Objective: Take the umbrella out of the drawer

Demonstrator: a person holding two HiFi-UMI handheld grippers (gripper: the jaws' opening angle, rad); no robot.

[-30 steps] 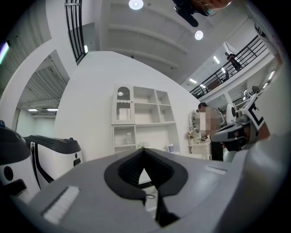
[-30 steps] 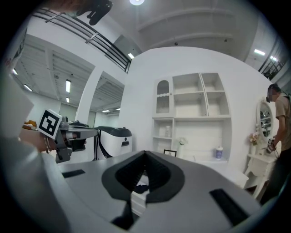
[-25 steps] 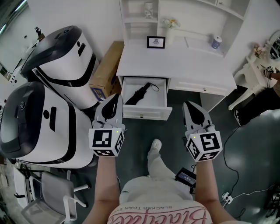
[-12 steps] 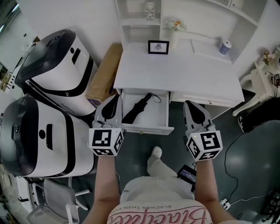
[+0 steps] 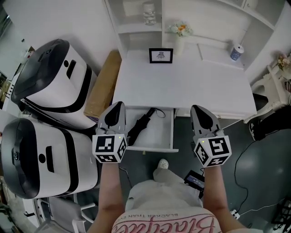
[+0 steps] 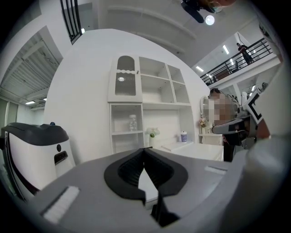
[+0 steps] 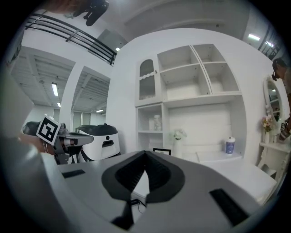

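L gripper (image 5: 118, 105) had its jaws pressed together w/ nothing btwn them. R gripper (image 5: 197, 108) was the same: jaws closed, empty. Both were held out roughly level in front of the person, side by side & well apart. The drawer (image 5: 160, 136) stood pulled out of the white table (image 5: 191, 86), in the gap btwn the two grippers, nearer the L one. In it lay the folded black umbrella (image 5: 140, 125), slanted, w/ its near end just R of the L gripper's body & its strap loop curling toward the back of the drawer. Both grippers were apart from the umbrella. Beyond the gripper tips, on the table, stood a small framed picture (image 5: 161, 55) & a vase (image 5: 180, 43) holding flowers. A blue-white cup (image 5: 236, 52) sat further off beyond the R gripper. A shelf compartment above the table held a pale jar (image 5: 148, 12). L of the L gripper were a cardboard box (image 5: 102, 86) against the table's side & two white-and-black machines (image 5: 52, 79)
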